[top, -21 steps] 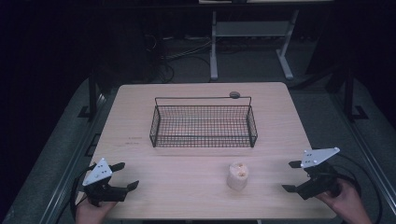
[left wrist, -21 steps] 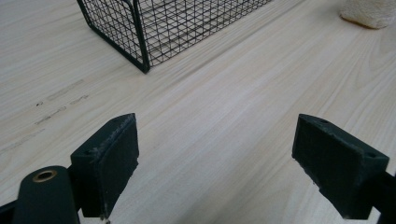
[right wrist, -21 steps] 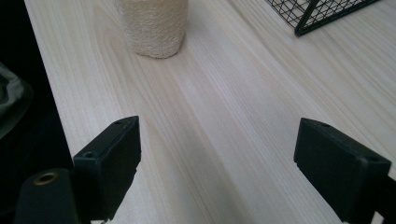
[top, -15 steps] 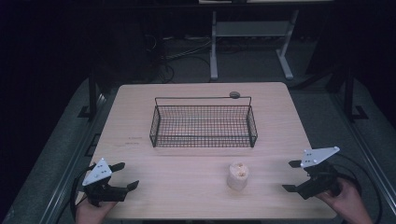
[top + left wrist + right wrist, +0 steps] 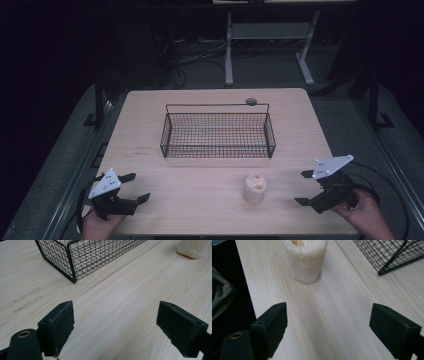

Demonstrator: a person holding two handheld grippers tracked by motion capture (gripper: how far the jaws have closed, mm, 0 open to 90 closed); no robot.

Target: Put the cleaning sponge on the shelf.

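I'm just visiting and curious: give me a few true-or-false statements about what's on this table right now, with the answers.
1. The wire basket has nothing in it. True.
2. The pale loofah piece lies inside the basket. False: it stands upright on the wooden table, in front of the basket and apart from it.
3. The right gripper stands open with nothing between its jaws. True.
4. The left gripper is clamped on the loofah piece. False: it is open and empty, near the table's front left corner.
5. The loofah piece stands nearer to the right gripper than to the left one. True.
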